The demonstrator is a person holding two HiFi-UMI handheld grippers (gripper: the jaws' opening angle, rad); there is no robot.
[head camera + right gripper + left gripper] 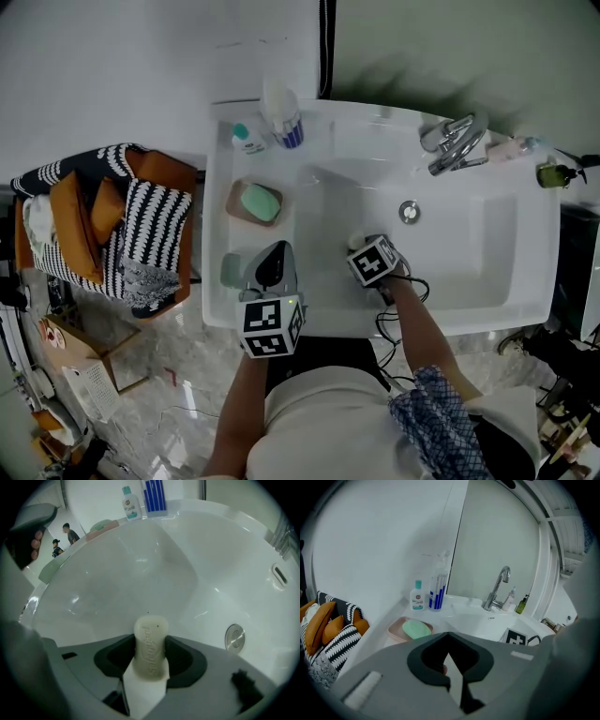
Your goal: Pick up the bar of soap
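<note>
The right hand-held gripper (150, 656) pinches the bar of soap (150, 637) by its sides above the sink basin (140, 564), so the slippery bar could slide out and drop if the squeeze weakens.

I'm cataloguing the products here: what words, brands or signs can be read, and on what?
"Safeguard": pressed into the bar of soap held in the right gripper.
Small white bottle: label too small to read.
Blue-striped bottle: print blurred, unreadable.
Marker cubes: black-and-white square patterns only, no words.
</note>
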